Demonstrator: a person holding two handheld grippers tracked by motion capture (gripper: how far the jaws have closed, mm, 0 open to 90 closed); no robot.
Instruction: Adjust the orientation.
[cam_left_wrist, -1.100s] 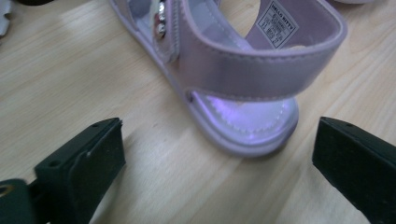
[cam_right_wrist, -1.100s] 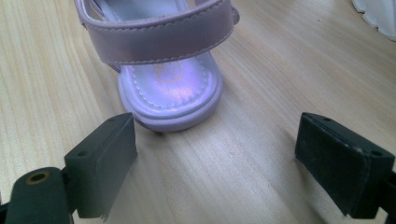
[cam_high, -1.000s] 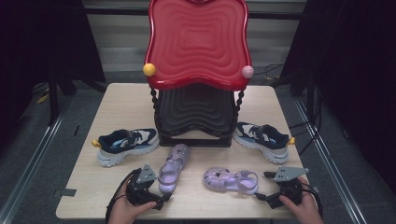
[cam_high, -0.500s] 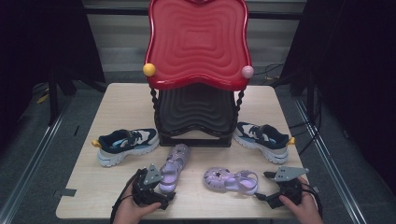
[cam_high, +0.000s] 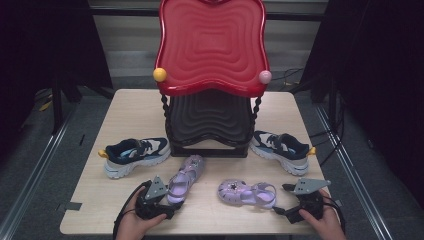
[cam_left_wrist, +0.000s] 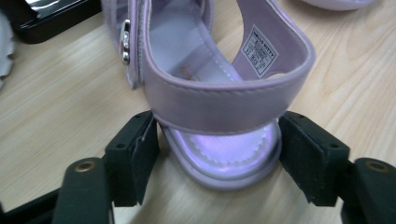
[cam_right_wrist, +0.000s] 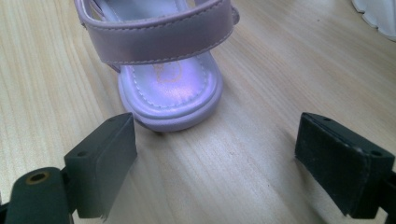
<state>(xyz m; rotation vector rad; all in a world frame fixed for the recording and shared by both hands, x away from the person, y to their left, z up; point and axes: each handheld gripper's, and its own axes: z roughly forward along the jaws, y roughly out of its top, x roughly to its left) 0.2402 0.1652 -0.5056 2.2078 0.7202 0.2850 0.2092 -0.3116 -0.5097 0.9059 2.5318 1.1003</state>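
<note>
Sandals lie on the near half of the table, in front of a two-tier red and black rack flanked by two sneakers. The left sandal points toward the rack, its heel toward the person; the right sandal lies crosswise, heel toward the right hand.

The left gripper straddles the left sandal's heel. Its jaws have just been closing, and in the left gripper view the pads sit against, or all but against, the sole on either side just under the heel strap; whether they already press cannot be told for certain. The right gripper rests on the table behind the right sandal, jaws spread wide and holding nothing, the heel just ahead of the left pad rather than between the two.

Doing this step well likely means finishing the squeeze on the firm sole edge, not on the soft strap, which would fold and let the shoe swing. The heel looks centred between the pads, so an even close should keep it from twisting. A low, level lift would probably clear the left sneaker close by. For the right gripper, shifting sideways to centre the heel before closing seems wise.
</note>
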